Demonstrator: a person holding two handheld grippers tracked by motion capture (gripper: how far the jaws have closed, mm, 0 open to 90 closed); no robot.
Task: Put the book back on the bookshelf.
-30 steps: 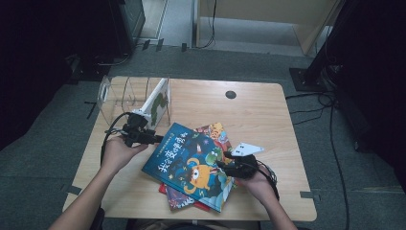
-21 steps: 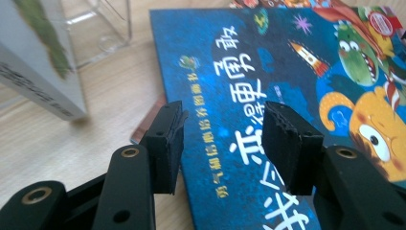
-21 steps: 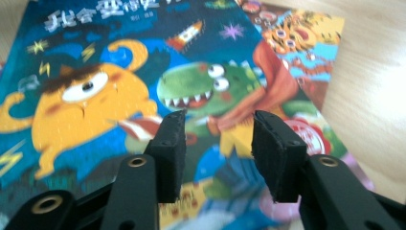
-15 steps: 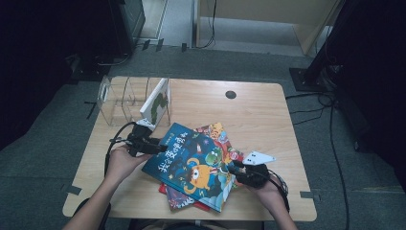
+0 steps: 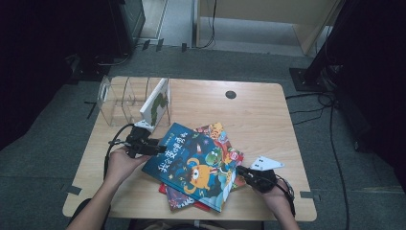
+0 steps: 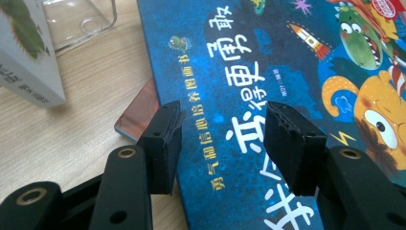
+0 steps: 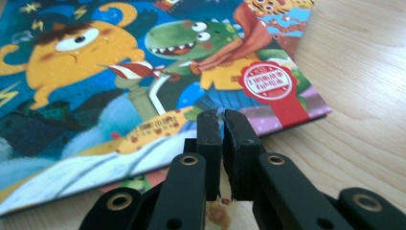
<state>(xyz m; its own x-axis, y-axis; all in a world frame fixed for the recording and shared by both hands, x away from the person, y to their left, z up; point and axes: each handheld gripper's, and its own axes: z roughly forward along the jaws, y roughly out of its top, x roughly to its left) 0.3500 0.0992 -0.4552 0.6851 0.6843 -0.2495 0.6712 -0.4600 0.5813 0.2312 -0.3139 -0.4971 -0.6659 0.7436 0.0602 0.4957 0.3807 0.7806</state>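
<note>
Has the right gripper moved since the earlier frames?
Yes. The right gripper slid rightward toward the table edge, jaws closing with nothing visibly between them, at the blue book.

Left gripper (image 6: 220,143) hovers with jaws apart over the blue picture book (image 6: 268,72); a white book (image 6: 26,52) stands at ten o'clock on the wooden table (image 6: 72,124).

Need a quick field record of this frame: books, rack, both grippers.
top book: blue picture book, lying flat on a stack of other books
rack: clear divider rack at table's far left, one white book standing in it
left gripper: open, jaws over the blue book's left edge
right gripper: jaws have just closed, nearly together at the blue book's right edge; nothing visibly between them
table: light wood
</note>
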